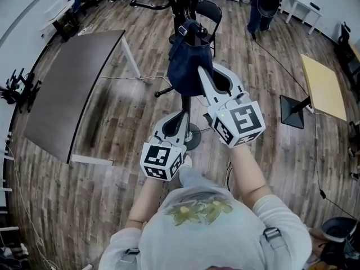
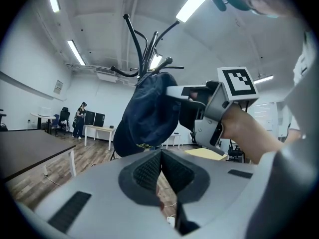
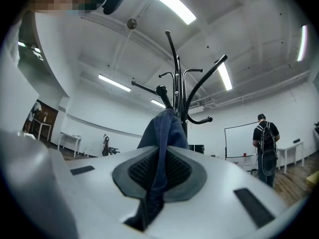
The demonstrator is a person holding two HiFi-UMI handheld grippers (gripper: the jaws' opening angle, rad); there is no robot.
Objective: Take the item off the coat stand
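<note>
Hanging on the coat stand (image 1: pixel 181 4), a dark blue cloth item (image 1: pixel 188 63) covers the middle of the pole in the head view, and the picture's top edge cuts off the stand's upper hooks. Whether the item is a bag or a garment is hard to make out. It also hides the tips of the right gripper (image 1: pixel 205 75) from above, so only that gripper's grey body and its marker cube (image 1: pixel 241 122) show clearly there. The left gripper (image 1: pixel 183 114) sits lower, in front of the stand's round base, partly covering it.

In the right gripper view the right gripper (image 3: pixel 160 156) has its jaws clamped on a fold of the blue cloth (image 3: pixel 162 133), which runs from a knobbed hook (image 3: pixel 161 90) down between the ribbed pads (image 3: pixel 144 169) and out below them. In the left gripper view the left gripper (image 2: pixel 160 156) has its jaws closed with the pads meeting at the tips and nothing between them. The item (image 2: pixel 147 113) hangs just beyond it, with the right gripper's fingers pressed into its side.
</note>
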